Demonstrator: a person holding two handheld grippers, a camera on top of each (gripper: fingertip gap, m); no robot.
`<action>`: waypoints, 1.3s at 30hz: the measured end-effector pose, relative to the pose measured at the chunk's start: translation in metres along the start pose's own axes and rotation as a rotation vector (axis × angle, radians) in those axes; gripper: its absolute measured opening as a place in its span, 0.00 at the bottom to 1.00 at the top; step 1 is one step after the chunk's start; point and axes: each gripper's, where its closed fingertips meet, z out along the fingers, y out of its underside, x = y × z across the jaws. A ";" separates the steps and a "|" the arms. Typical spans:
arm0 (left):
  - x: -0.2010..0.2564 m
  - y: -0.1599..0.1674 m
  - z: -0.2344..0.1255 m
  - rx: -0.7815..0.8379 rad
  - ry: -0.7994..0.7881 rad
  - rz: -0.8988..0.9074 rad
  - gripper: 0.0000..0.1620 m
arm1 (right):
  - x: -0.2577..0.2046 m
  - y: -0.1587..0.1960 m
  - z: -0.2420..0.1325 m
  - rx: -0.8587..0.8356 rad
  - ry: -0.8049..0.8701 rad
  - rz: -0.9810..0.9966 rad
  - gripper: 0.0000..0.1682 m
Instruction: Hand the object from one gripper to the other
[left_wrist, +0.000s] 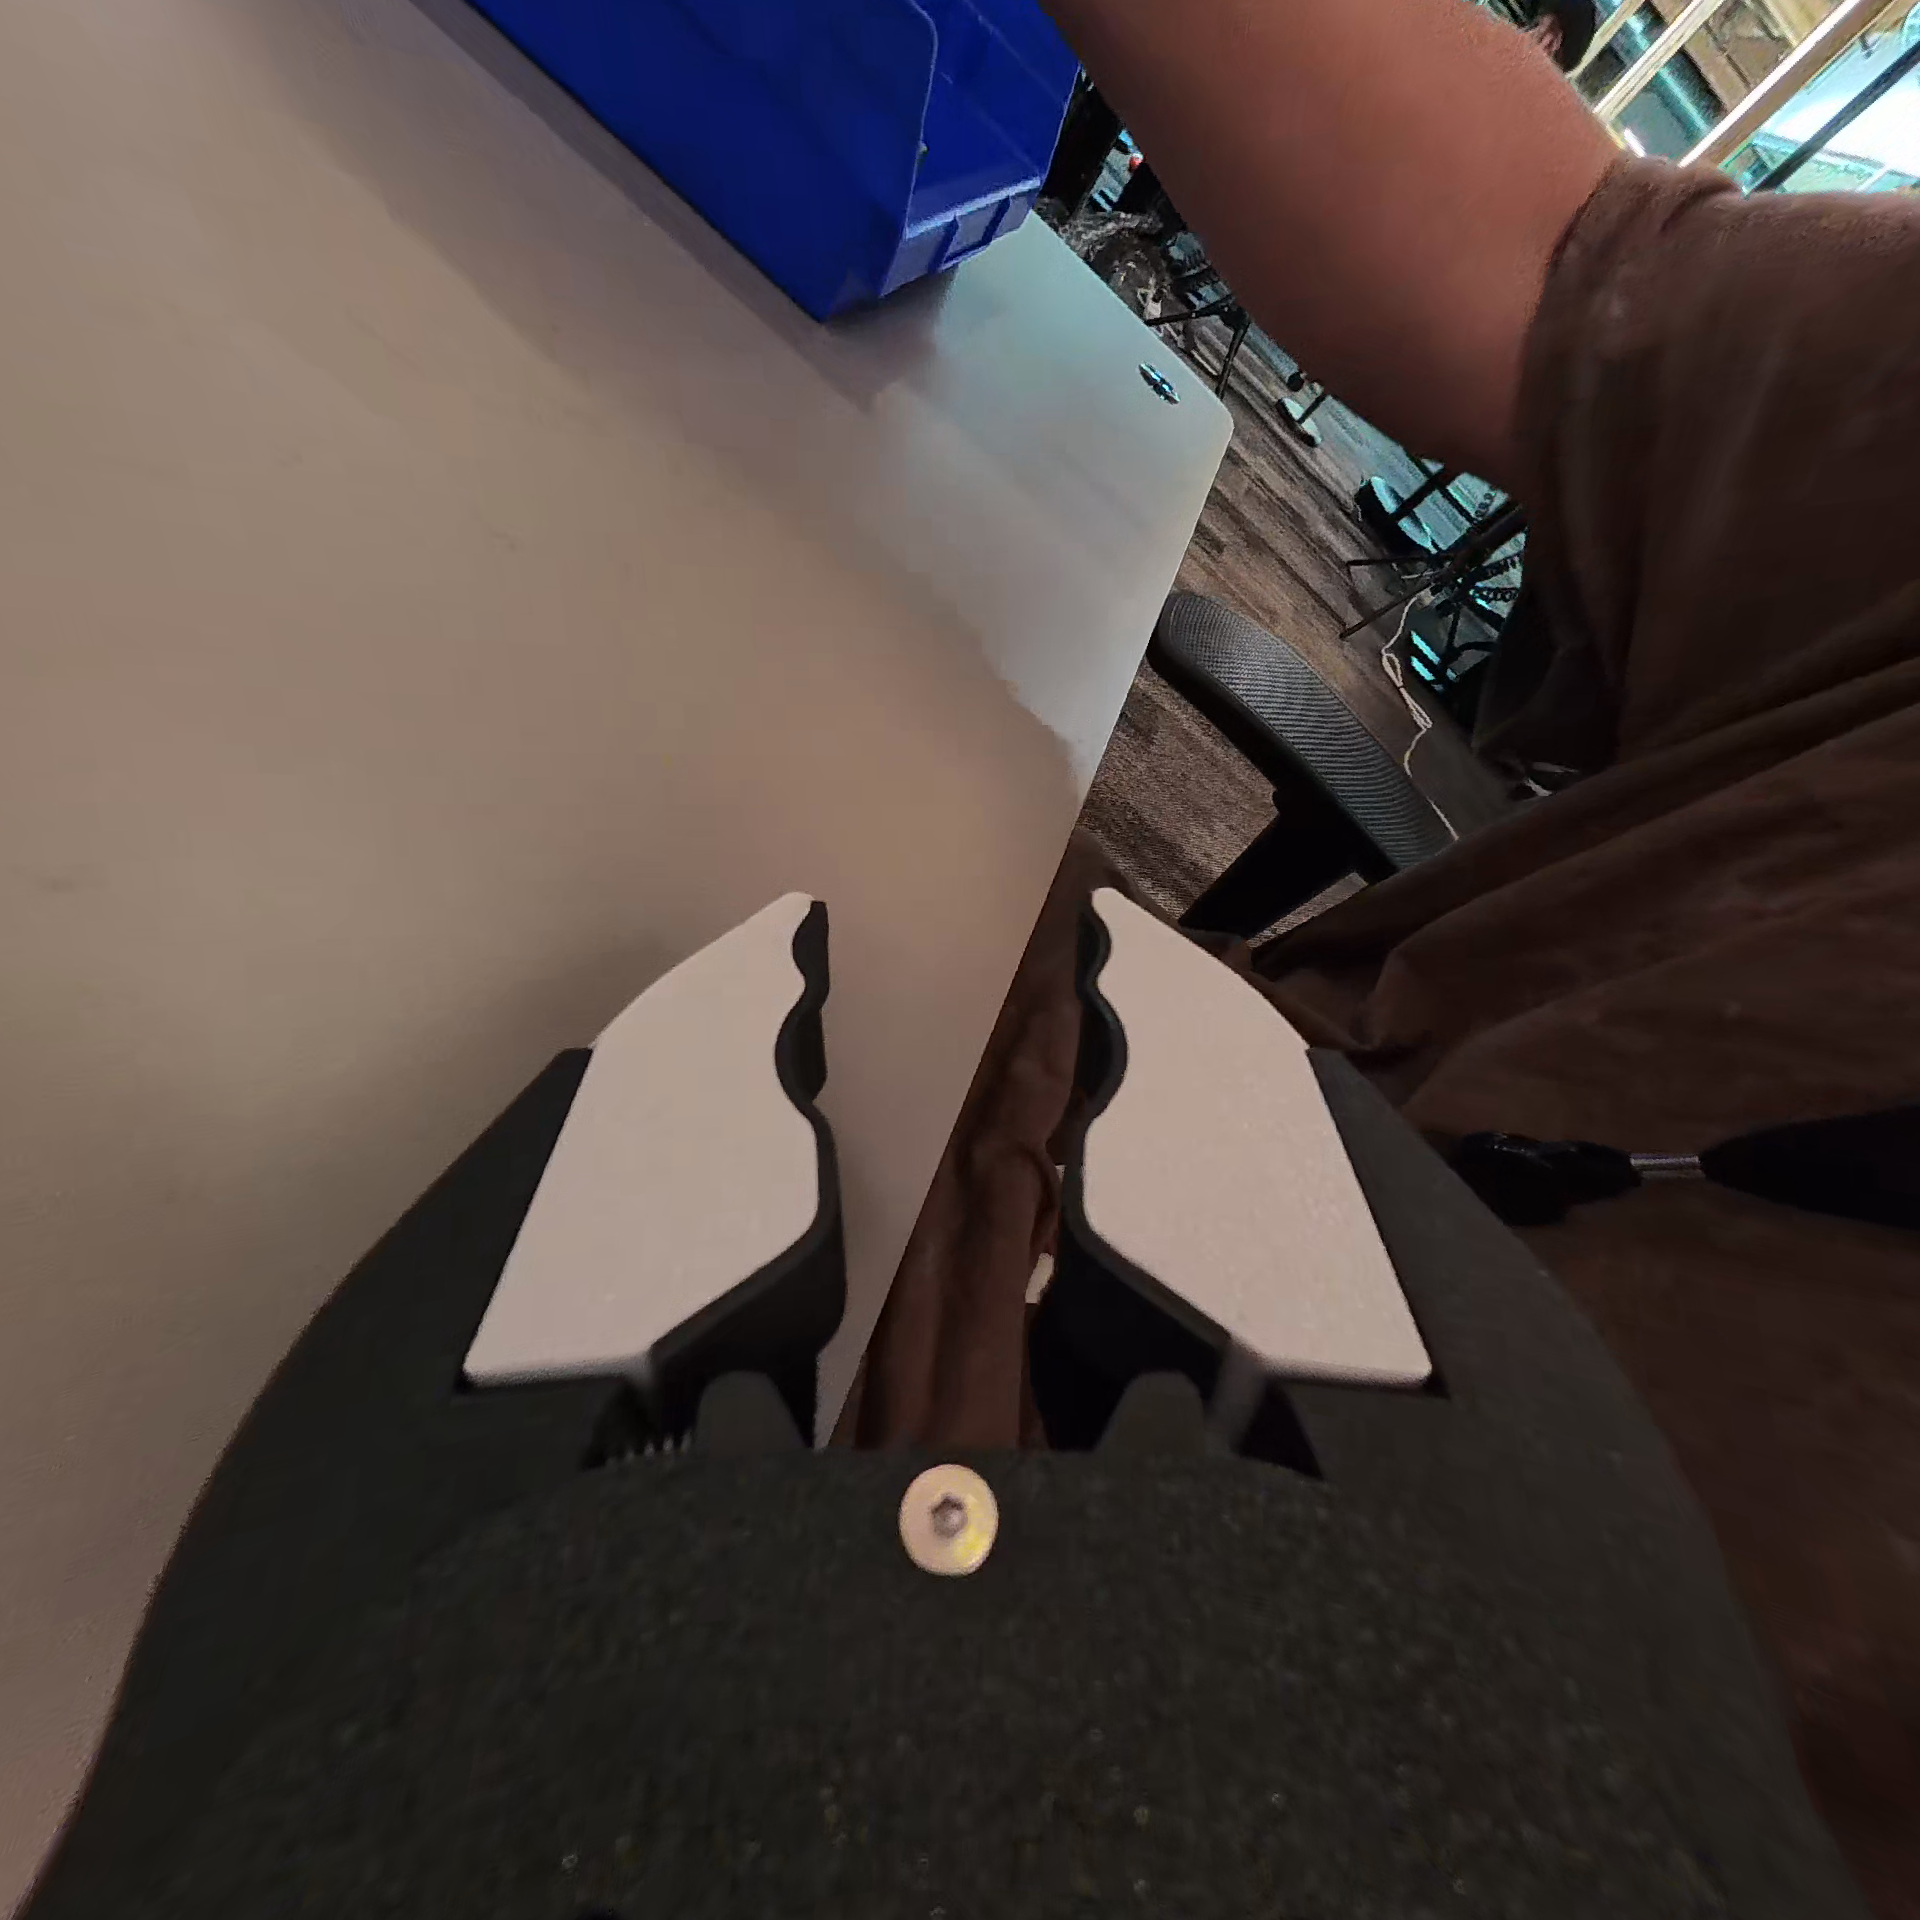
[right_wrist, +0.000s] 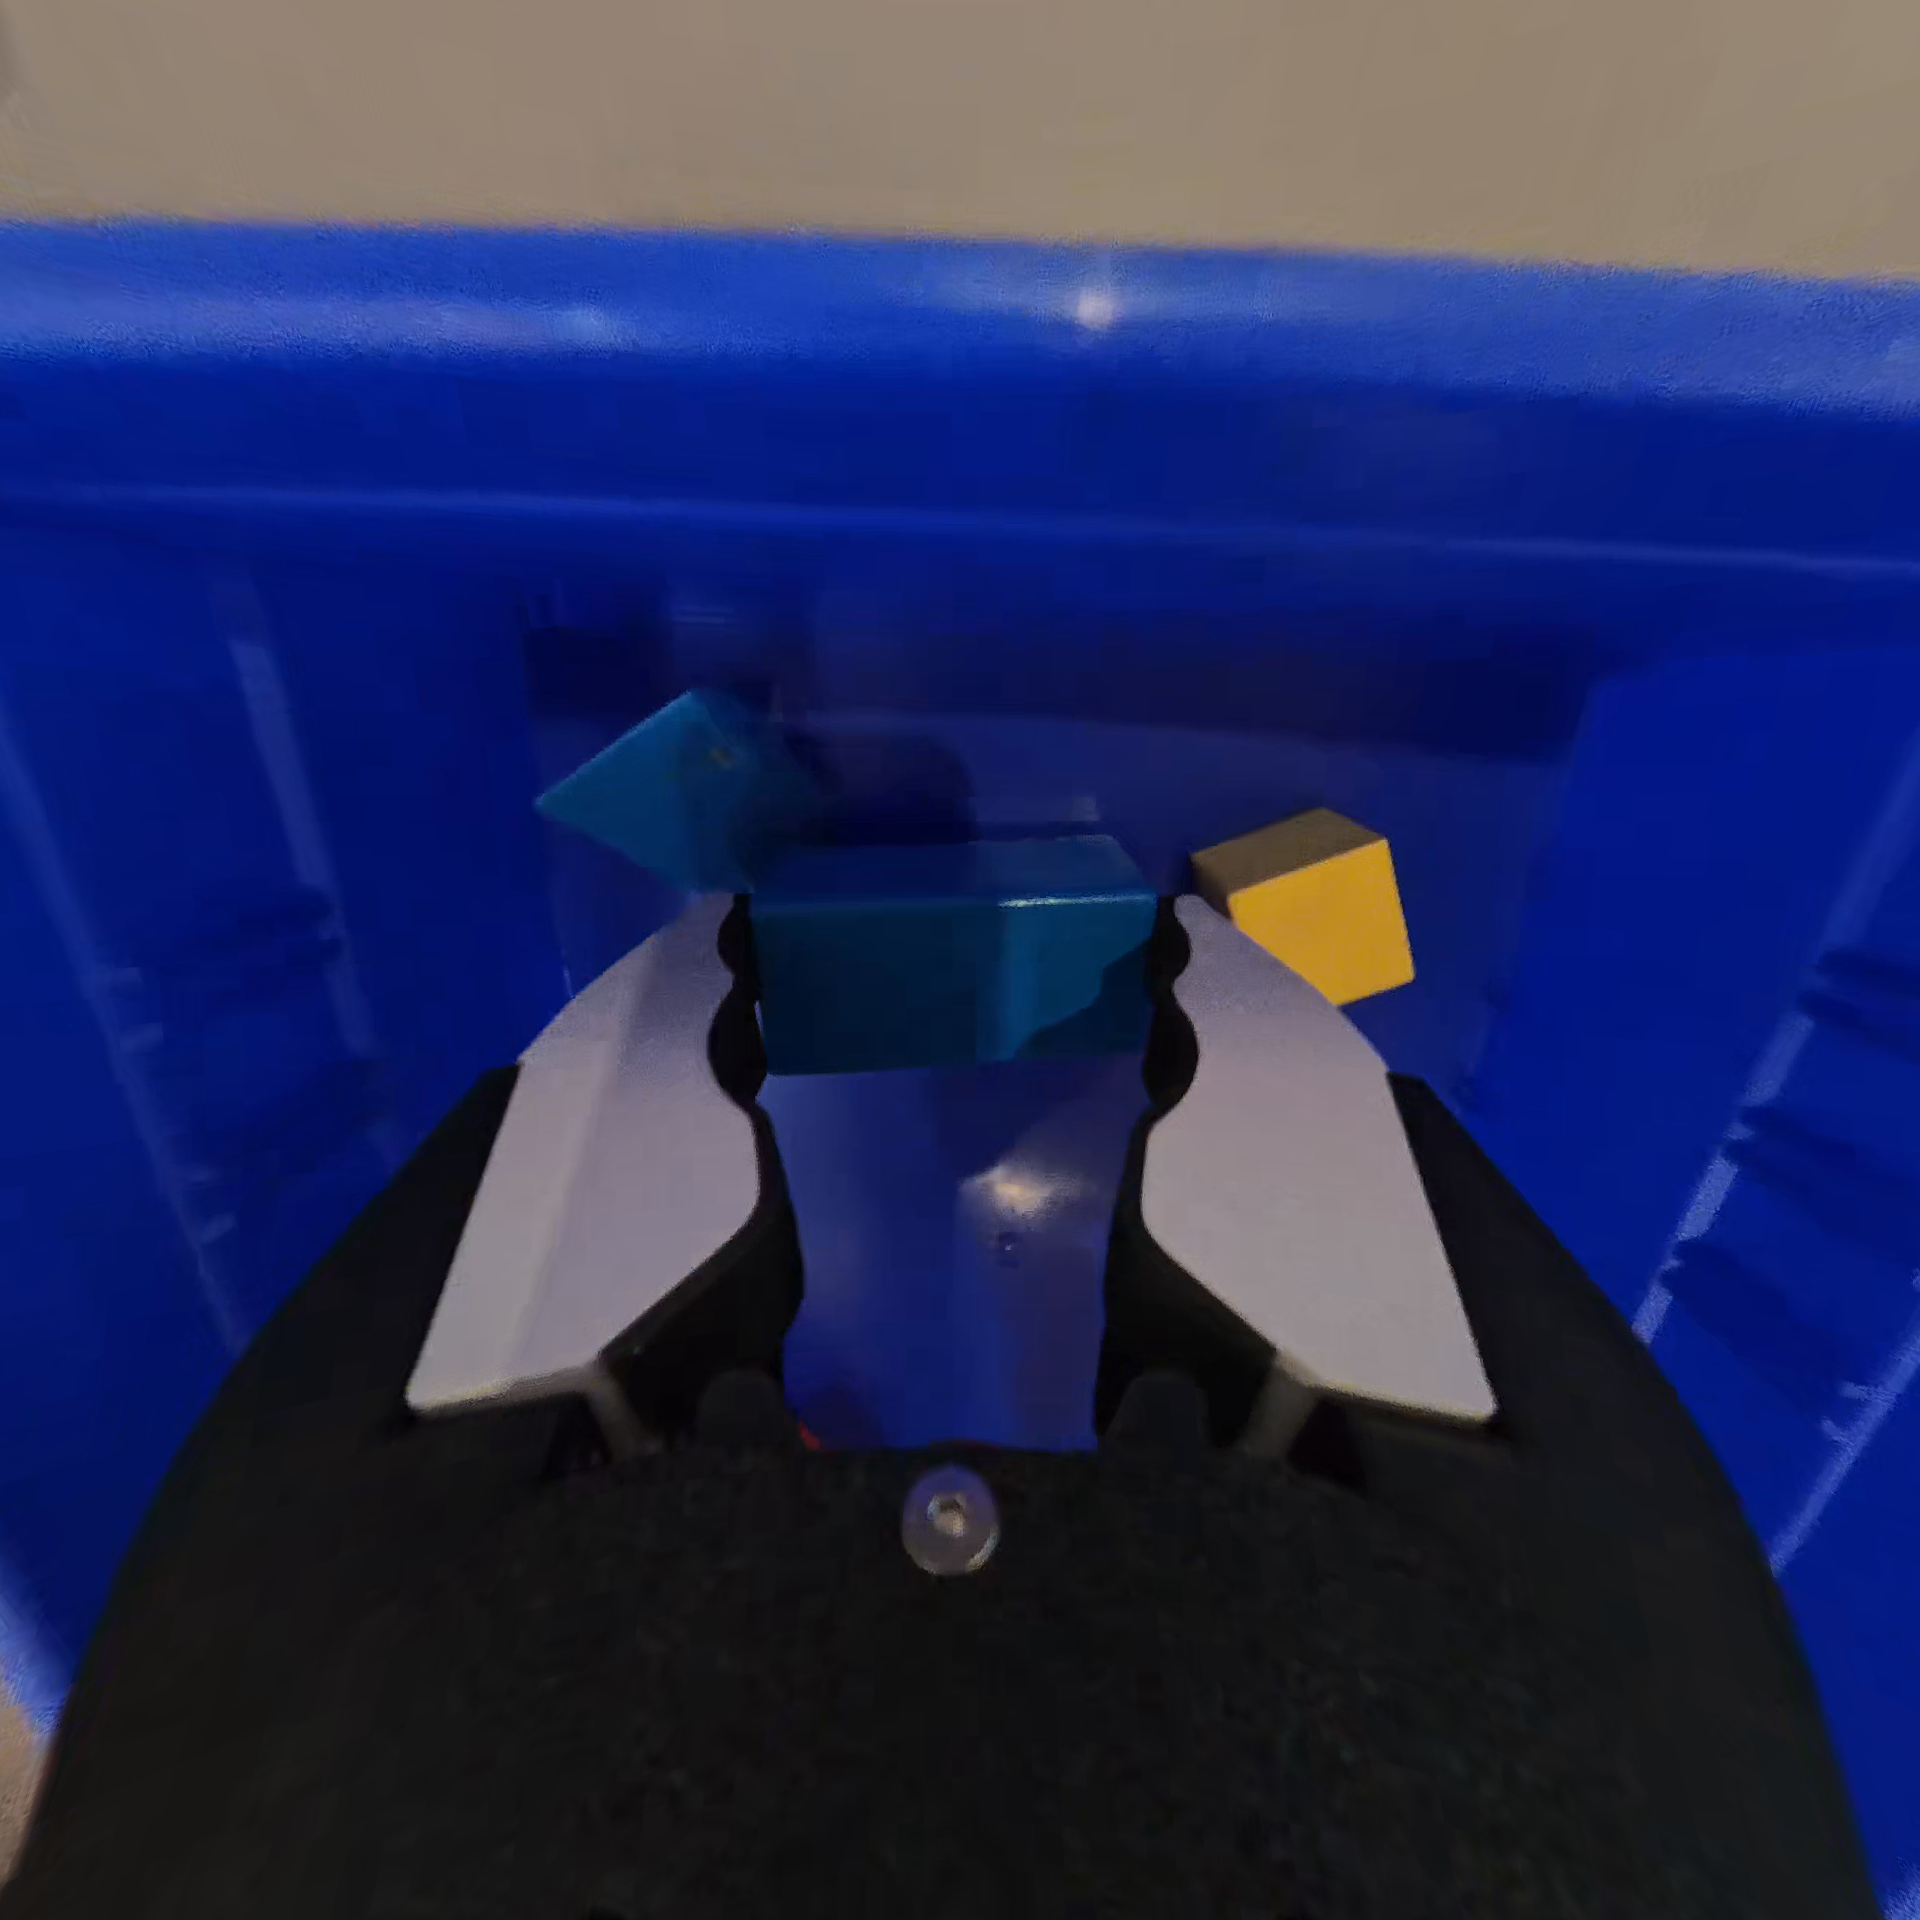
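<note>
In the right wrist view my right gripper reaches down into a blue bin. Its jaws stand on either side of a teal rectangular block and touch both of its ends. The block sits low, near the bin floor. A teal triangular block lies just behind it to the left, and a yellow cube lies to the right. In the left wrist view my left gripper is open and empty, held over the front edge of the white table.
The blue bin stands at the far end of the table near its corner. A person's arm and brown shirt fill the right side. A black chair armrest and wooden floor lie beyond the table edge.
</note>
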 end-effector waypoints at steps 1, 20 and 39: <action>0.000 0.000 -0.001 -0.001 0.000 0.001 0.28 | 0.004 -0.002 0.003 -0.007 0.025 -0.004 0.43; -0.004 0.000 -0.003 -0.006 -0.033 0.025 0.29 | 0.004 -0.008 -0.147 0.513 -0.049 -0.101 0.51; -0.034 -0.021 -0.024 0.072 -0.335 0.309 0.35 | -0.110 0.250 -0.142 1.217 -0.311 -0.224 0.42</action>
